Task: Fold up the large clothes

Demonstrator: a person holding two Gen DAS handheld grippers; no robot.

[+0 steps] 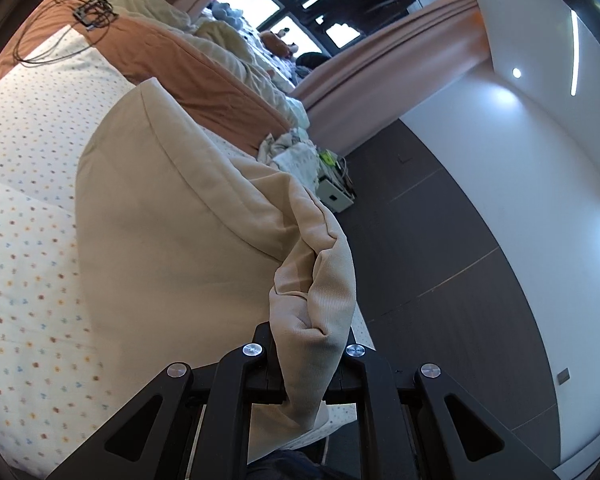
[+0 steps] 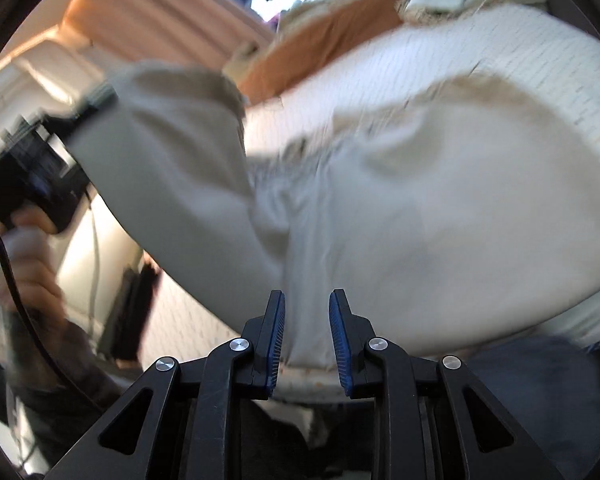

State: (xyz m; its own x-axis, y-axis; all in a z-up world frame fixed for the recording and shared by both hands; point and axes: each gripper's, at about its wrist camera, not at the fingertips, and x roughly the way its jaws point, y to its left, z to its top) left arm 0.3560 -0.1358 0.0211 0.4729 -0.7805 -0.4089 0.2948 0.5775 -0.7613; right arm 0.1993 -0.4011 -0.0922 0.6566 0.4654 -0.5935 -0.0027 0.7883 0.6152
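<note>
Two grippers work one cream garment (image 1: 188, 216): the left gripper (image 1: 304, 354) pinches a bunched fold, the right gripper (image 2: 307, 336) spread apart beneath it.

Your beige garment (image 1: 172, 216), a soft ribbed-weave cloth with stitched seams, lies partly spread on the dotted bed sheet (image 1: 24, 168); one bunched corner rises off the sheet at its near edge, and a long fold hangs toward you.

left hand-held gripper (image 1: 306, 354): black linkage, silver screws | right hand-held gripper (image 2: 306, 336): black, blue ribbed pads (image 2: 278, 340)
</note>
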